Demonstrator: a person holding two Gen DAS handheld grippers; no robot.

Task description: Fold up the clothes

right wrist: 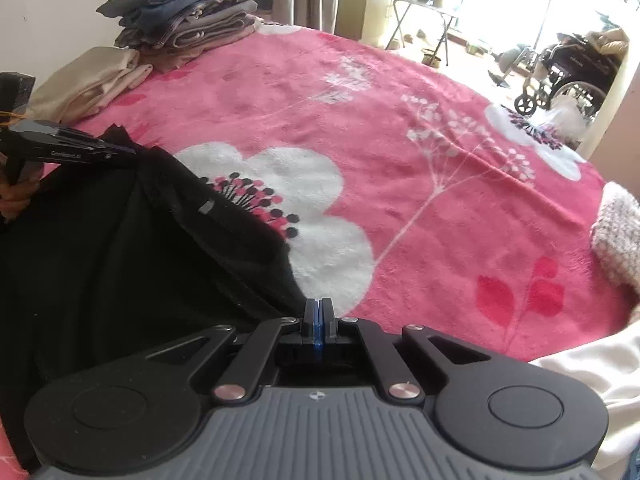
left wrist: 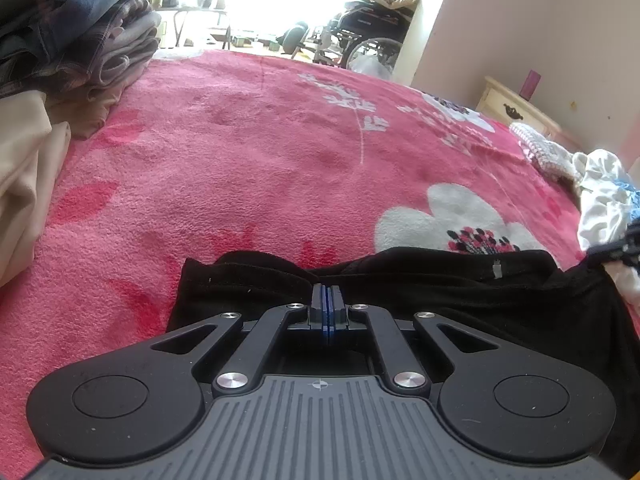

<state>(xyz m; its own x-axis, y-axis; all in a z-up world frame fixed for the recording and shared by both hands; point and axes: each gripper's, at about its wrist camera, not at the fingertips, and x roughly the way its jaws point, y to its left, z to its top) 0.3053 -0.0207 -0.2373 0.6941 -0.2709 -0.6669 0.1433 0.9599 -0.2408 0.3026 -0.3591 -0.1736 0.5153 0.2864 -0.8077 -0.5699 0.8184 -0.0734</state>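
Observation:
A black garment (left wrist: 440,288) (right wrist: 120,260) lies on the pink floral blanket (left wrist: 240,160) (right wrist: 440,220), lifted and stretched along its near edge. My left gripper (left wrist: 327,289) is shut on that edge, with fabric bunched at its blue pads. In the right wrist view the left gripper (right wrist: 134,151) comes in from the left, pinching a raised corner of the cloth. My right gripper (right wrist: 319,303) is shut on the opposite corner, and the cloth pulls taut toward its tips. The left wrist view shows the right gripper (left wrist: 600,254) at the far right edge, holding the black fabric up.
A stack of folded clothes (left wrist: 80,40) (right wrist: 192,20) and a beige garment (left wrist: 24,168) (right wrist: 88,84) sit at the bed's far left. A white garment (left wrist: 604,200) and a knitted piece (left wrist: 548,152) (right wrist: 618,236) lie at the right. A nightstand (left wrist: 516,108) and a wheelchair (right wrist: 568,76) stand beyond the bed.

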